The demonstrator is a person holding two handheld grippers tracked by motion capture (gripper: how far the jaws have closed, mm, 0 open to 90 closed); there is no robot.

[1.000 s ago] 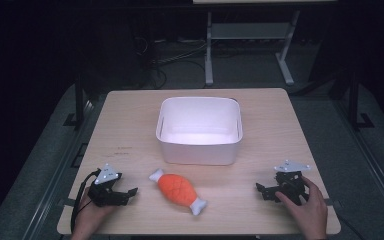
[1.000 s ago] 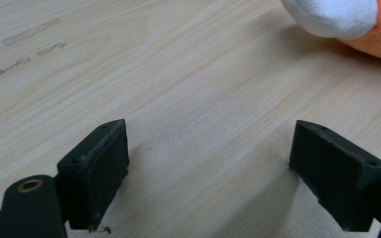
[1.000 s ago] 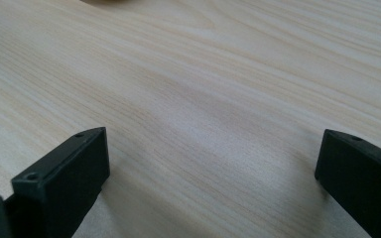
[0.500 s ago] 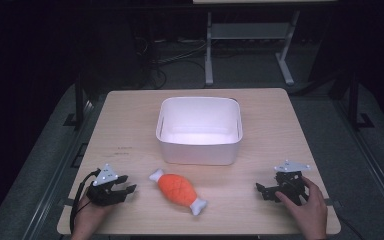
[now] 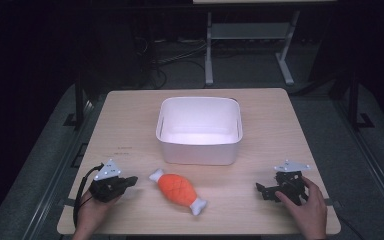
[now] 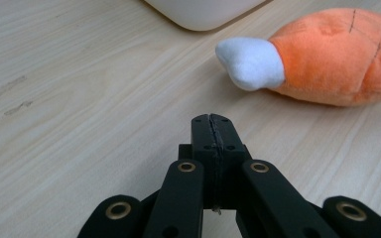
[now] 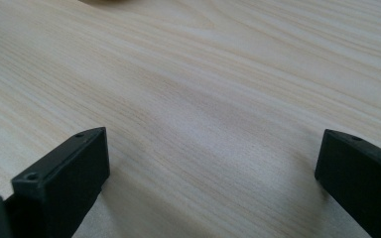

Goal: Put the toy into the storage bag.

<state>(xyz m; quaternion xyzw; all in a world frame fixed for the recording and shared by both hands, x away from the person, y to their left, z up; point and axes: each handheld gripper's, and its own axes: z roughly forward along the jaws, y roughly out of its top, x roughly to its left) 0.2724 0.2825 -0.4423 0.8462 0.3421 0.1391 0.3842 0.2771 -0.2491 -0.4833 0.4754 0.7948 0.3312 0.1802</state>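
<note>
Plush drumstick toy (image 5: 178, 189) lies flat on the counter (image 5: 130, 120), near edge, between the two hands and just in front of the white bin (image 5: 199, 131), orange body in the middle, white ends pointing toward the left hand-held gripper (image 5: 130, 181) and toward the near-right. Reads as a staged pick: toy out in the open with free approach from either side, bin upright and empty right behind it as the likely drop target, so the carry would be short. Left hand-held gripper sits just left of the toy, tips aimed at its near white end (image 6: 252, 63) but not touching; clear counter between them in the left gripper view. Its jaws have just been closing and now meet flush, pad against pad, nothing between them. So it's closed on air; it'd need to reopen before any grab, or it could nudge the toy as is. Right hand-held gripper (image 5: 263, 189) is parked well to the right of the toy, low over bare wood; in the right gripper view its jaws stand wide apart, nothing held or touched. Looks like the idle side, left arm being nearer to the toy.
</note>
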